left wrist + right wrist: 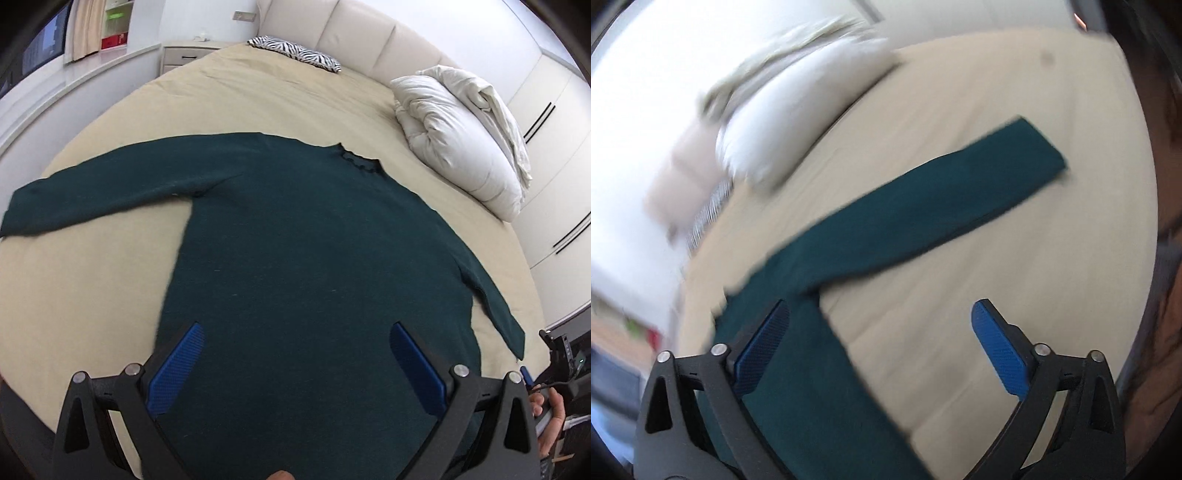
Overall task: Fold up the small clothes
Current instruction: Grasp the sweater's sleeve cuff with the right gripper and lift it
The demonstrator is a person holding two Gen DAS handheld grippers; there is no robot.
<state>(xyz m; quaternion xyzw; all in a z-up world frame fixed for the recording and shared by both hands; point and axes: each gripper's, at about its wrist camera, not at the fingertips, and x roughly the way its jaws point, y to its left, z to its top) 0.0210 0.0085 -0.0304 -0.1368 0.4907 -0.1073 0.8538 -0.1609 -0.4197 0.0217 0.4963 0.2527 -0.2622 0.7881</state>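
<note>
- The left hand-held gripper [297, 354] hovers over the lower body of a dark green sweater [314, 240], its blue pads spread wide and holding nothing; cloth lies below the gap, not between the pads.
- The right hand-held gripper [881, 332] is likewise wide open and empty. Its left pad stands over the sweater's edge near the armpit, its right pad over bare sheet.
- The sweater lies flat on the bed [92, 280], hem towards the person, neck [360, 160] away, both sleeves out to the sides. Laid out like this, I judge it ready for a first fold, with nothing folded yet.
- The right wrist view is smeared by motion, yet it shows the right sleeve [942, 199] whole, running up to its cuff. In the left wrist view that sleeve [495, 295] is only a narrow strip at the side.
- Only the left wrist view shows the left sleeve [99, 199], the neckline, and the right hand [550, 413] at the bed's edge.
- Farther off, a bunched white duvet [461, 136] lies just beyond the right shoulder, apart from the sweater; a zebra-print pillow [295, 53] lies by the headboard [369, 33].
</note>
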